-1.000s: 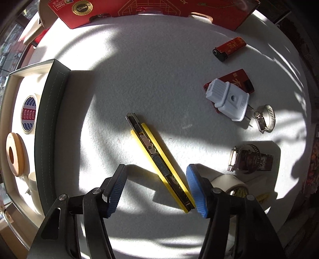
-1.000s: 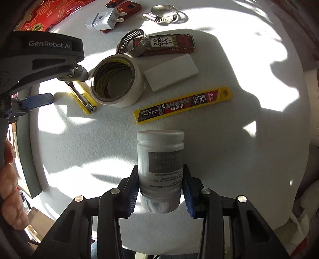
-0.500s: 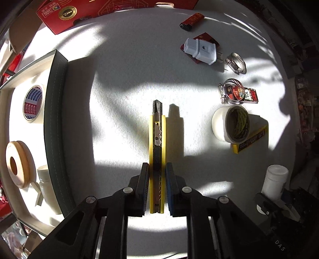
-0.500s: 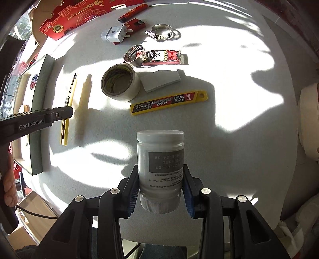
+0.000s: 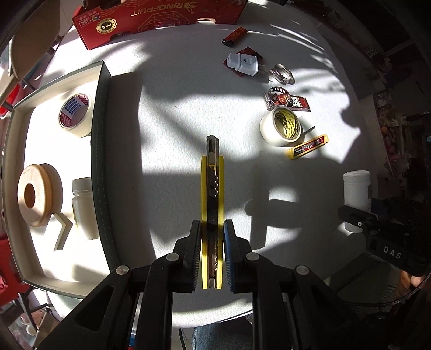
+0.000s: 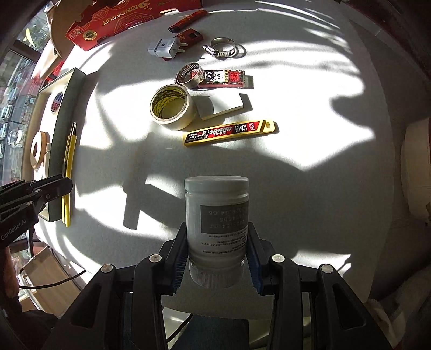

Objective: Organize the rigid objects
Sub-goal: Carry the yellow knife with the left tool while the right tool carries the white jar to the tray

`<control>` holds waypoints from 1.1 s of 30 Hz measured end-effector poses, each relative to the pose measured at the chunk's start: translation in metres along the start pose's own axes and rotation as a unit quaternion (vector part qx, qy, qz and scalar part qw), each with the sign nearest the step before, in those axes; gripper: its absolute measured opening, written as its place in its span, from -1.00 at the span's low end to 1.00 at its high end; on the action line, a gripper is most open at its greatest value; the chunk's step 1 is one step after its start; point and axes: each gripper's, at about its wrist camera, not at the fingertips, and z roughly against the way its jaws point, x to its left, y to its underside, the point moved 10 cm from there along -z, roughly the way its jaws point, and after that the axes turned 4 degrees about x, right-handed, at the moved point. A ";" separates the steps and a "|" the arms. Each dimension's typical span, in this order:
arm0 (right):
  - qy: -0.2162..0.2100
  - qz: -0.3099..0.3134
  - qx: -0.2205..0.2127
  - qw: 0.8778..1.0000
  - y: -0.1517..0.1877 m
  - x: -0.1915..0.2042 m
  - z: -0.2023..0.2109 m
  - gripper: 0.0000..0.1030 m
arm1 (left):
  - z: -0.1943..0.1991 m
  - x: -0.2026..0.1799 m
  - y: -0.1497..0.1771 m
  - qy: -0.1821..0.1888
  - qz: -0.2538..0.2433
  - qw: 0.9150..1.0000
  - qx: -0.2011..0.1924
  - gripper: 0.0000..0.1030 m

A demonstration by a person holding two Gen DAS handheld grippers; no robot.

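My left gripper [image 5: 212, 237] is shut on a yellow utility knife [image 5: 212, 183] and holds it above the white table, right of the open grey box [image 5: 101, 167]. The knife [image 6: 68, 172] also shows in the right wrist view, beside the box wall. My right gripper [image 6: 216, 247] is shut on a white plastic bottle [image 6: 216, 215], held upright over the table's near edge. The bottle [image 5: 356, 191] and right gripper show at the right of the left wrist view.
The box holds two tape rolls [image 5: 75, 114] [image 5: 39, 199] and a white bottle [image 5: 83, 207]. On the table lie a tape roll [image 6: 171, 106], a white block [image 6: 226, 105], a blade case [image 6: 230, 133], hose clamps [image 6: 223, 47], a plug adapter [image 6: 164, 48], a lighter [image 6: 187, 23] and a red carton [image 5: 159, 18].
My left gripper closed on the knife, lifted it and carried it left toward the box. My right gripper rose and drew back with the bottle.
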 end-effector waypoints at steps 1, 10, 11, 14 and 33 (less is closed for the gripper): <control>0.001 0.006 -0.001 1.000 -0.001 0.003 0.001 -0.21 | 0.004 0.004 0.000 0.000 -0.001 1.000 -0.003 -0.67; 0.015 0.055 -0.019 0.998 -0.019 0.035 0.023 -0.21 | 0.012 0.021 -0.002 -0.011 0.019 0.999 -0.029 -0.66; 0.017 0.061 -0.021 0.998 -0.021 0.038 0.024 -0.21 | 0.014 0.026 -0.002 -0.011 0.025 0.999 -0.034 -0.66; 0.025 0.076 -0.024 0.996 -0.026 0.049 0.026 -0.21 | 0.021 0.039 0.002 -0.009 0.042 0.998 -0.044 -0.66; 0.069 0.165 -0.023 0.984 -0.035 0.094 0.033 -0.21 | 0.041 0.083 0.009 0.004 0.113 0.989 -0.096 -0.66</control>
